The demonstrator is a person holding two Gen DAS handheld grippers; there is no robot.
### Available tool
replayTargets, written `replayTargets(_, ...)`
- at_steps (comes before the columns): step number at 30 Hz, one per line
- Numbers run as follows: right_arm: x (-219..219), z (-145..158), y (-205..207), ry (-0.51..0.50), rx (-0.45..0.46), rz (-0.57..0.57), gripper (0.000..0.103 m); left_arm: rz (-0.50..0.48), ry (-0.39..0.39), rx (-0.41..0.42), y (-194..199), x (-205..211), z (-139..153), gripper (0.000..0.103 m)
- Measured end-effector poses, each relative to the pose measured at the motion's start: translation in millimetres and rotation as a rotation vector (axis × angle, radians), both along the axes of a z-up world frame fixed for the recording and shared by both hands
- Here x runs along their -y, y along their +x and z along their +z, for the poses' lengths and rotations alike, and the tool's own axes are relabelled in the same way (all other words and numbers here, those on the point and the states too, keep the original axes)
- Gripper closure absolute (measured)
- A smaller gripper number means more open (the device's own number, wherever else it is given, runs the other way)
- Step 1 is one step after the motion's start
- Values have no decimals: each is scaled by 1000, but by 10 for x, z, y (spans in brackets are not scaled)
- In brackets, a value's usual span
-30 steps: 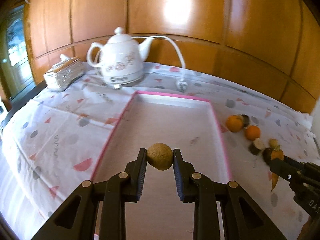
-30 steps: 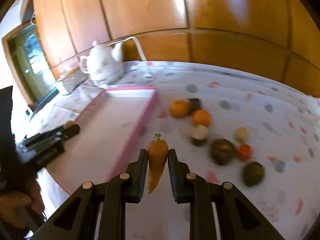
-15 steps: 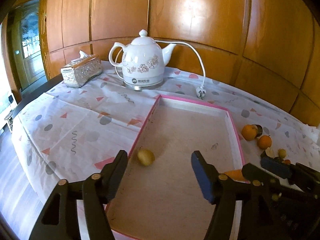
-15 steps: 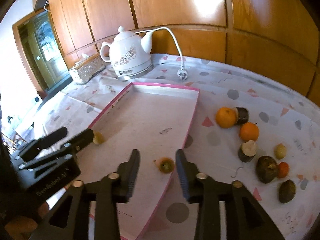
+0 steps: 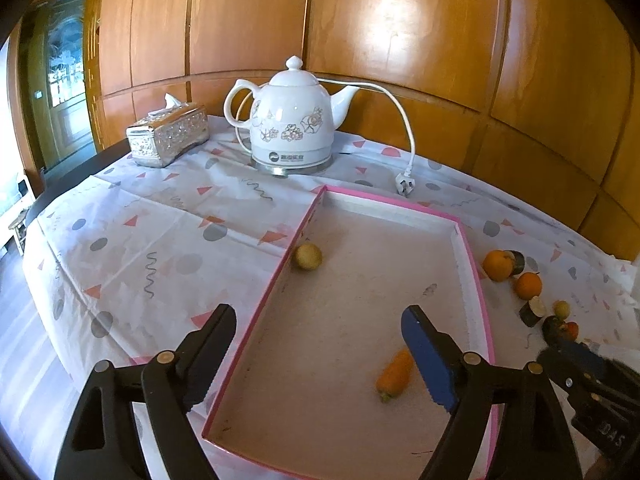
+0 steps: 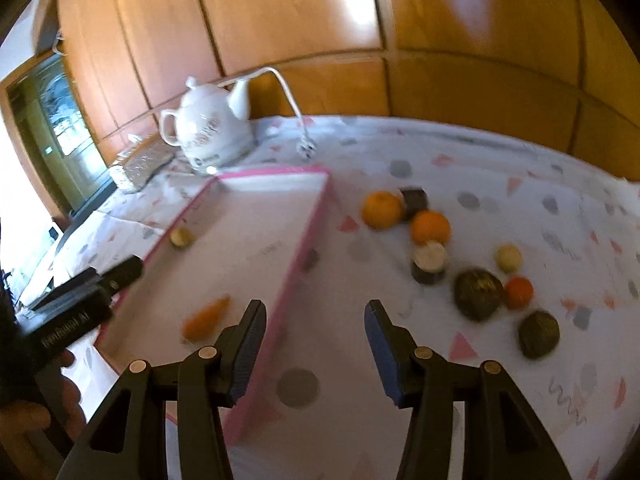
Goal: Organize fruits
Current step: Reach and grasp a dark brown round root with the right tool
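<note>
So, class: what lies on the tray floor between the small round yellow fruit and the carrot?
Nothing: in the left wrist view, bare tray floor runs from the round yellow fruit by the left wall to the carrot near the right wall.

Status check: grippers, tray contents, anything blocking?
Left gripper and right gripper: jaws opening, nothing between them. Carrot and yellow fruit lie in pink tray. Remaining fruit loose on tablecloth, path unobstructed.

Small round yellowish-brown fruit released into pink-rimmed shallow tray, tapered orange carrot dropped there too, both grippers' jaws opening, now empty.
</note>
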State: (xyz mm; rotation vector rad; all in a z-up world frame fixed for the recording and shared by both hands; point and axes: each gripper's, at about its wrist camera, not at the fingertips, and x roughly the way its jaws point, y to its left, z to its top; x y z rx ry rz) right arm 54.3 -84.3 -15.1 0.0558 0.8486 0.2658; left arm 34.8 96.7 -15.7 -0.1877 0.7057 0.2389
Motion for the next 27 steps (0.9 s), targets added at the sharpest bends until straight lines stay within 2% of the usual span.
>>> replayTargets(7,263,-135,-66,-28,-27,-89,52,-33,21,-2,-9,124,-5,11)
replayTargets(20,330,-189,-150,-65,-29,-100,52,-116,42,-3,-54,398,-1,10)
replayTargets(27,635,-200,-184,-67,-22,-201,49,-190,47,3,-85,593,15,10)
